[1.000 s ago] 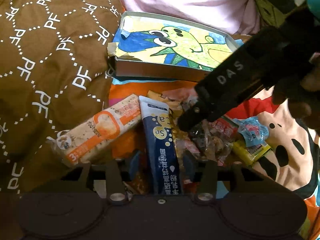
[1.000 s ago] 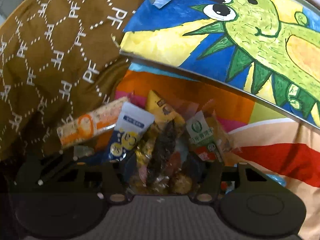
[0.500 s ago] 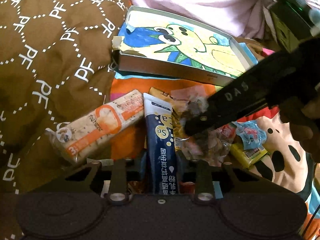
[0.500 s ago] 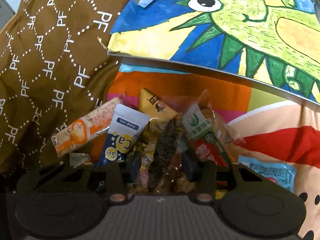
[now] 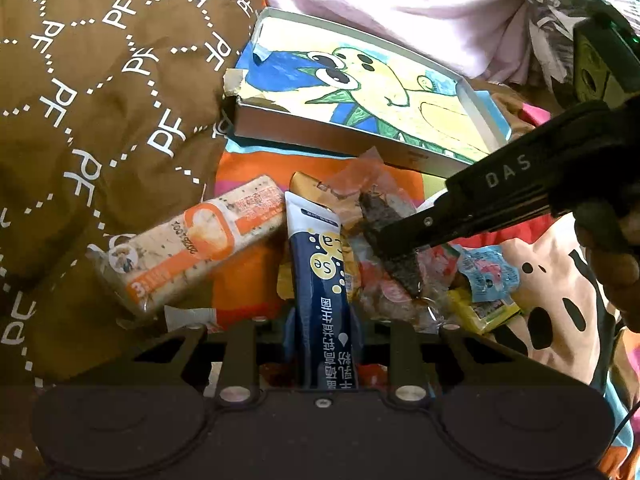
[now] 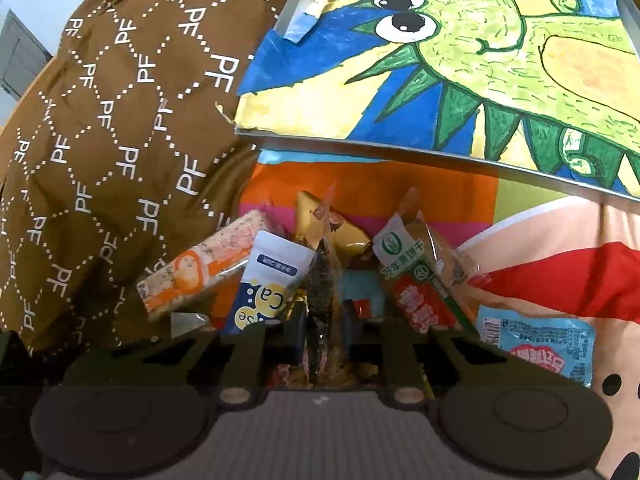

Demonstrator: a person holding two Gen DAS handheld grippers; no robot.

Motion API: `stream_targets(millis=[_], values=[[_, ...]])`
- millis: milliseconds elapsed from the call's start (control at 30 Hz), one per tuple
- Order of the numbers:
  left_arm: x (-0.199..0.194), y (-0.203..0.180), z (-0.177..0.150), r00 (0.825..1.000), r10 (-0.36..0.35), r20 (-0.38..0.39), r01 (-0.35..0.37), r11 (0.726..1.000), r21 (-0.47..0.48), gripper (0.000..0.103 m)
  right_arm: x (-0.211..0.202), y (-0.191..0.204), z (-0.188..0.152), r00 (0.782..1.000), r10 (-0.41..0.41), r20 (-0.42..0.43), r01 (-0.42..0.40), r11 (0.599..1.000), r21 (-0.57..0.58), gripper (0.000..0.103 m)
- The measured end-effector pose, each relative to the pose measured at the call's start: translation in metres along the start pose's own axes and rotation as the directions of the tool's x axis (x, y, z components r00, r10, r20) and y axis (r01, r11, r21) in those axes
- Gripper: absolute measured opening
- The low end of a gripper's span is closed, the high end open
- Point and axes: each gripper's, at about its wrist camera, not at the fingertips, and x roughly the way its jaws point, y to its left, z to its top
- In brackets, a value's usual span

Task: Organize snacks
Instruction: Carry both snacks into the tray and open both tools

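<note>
Here each hand-held gripper (image 5: 324, 340) (image 6: 322, 320) clamps one snack packet (image 5: 320, 280) (image 6: 318, 292).

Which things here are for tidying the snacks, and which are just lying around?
For the job:
- blue stick pack, in the left hand-held gripper
- dark snack packet, in the right hand-held gripper
- orange cracker pack
- dinosaur box, probably

Lying about:
- brown blanket
- pink cloth

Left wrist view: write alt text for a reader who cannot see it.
The left gripper is shut on a dark blue stick sachet in a pile of snack packets on colourful bedding. The right gripper pinches a clear packet of dark dried snack beside it. Behind lies a shallow grey box lined with a dinosaur painting.
</note>
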Motion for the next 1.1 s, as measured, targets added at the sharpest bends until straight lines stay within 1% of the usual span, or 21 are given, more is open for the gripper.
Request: stream_targets(millis=[233,367,533,700,767,833,933,1033,1100], values=[[-0.003,-0.008,-0.003,1.000,-0.016,0.006,0.016,1.000,0.012,0.028,-0.015,-0.006,-0.008,1.000,0.003,0.008,-0.003,1.000,-0.005,0.014],[-0.007,-0.011,-0.004,0.999,-0.026,0.030,0.025,1.000,0.009,0.028,-0.024,-0.013,-0.014,1.000,0.002,0.013,-0.002,1.000,0.011,0.014],[-0.013,-0.013,-0.004,0.997,-0.037,0.061,0.038,0.999,-0.007,0.028,-0.040,-0.019,-0.019,0.999,-0.004,0.042,0.003,1.000,0.020,0.014],[-0.019,-0.019,-0.003,0.995,-0.030,0.091,0.030,1.000,-0.005,0.028,-0.058,-0.025,-0.023,0.997,0.006,0.077,-0.009,0.999,0.038,0.014],[-0.021,-0.023,-0.001,0.994,-0.017,0.104,0.016,1.000,0.004,0.028,-0.066,-0.028,-0.025,0.996,0.010,0.091,-0.013,0.999,0.043,0.014],[-0.024,-0.026,0.002,0.992,-0.006,0.125,0.005,1.000,0.008,0.028,-0.079,-0.031,-0.027,0.993,0.009,0.117,-0.014,0.999,0.043,0.014],[-0.026,-0.030,0.012,0.989,0.008,0.146,-0.006,1.000,-0.016,0.028,-0.099,-0.039,-0.027,0.985,0.004,0.173,-0.014,0.998,0.055,0.014],[-0.025,-0.039,0.028,0.984,0.031,0.177,-0.028,0.999,-0.018,0.028,-0.112,-0.049,-0.024,0.973,0.000,0.232,-0.017,0.997,0.072,0.014],[-0.024,-0.049,0.045,0.975,0.049,0.215,-0.048,0.999,-0.011,0.028,-0.119,-0.058,-0.017,0.962,0.000,0.273,-0.025,0.996,0.088,0.014]])
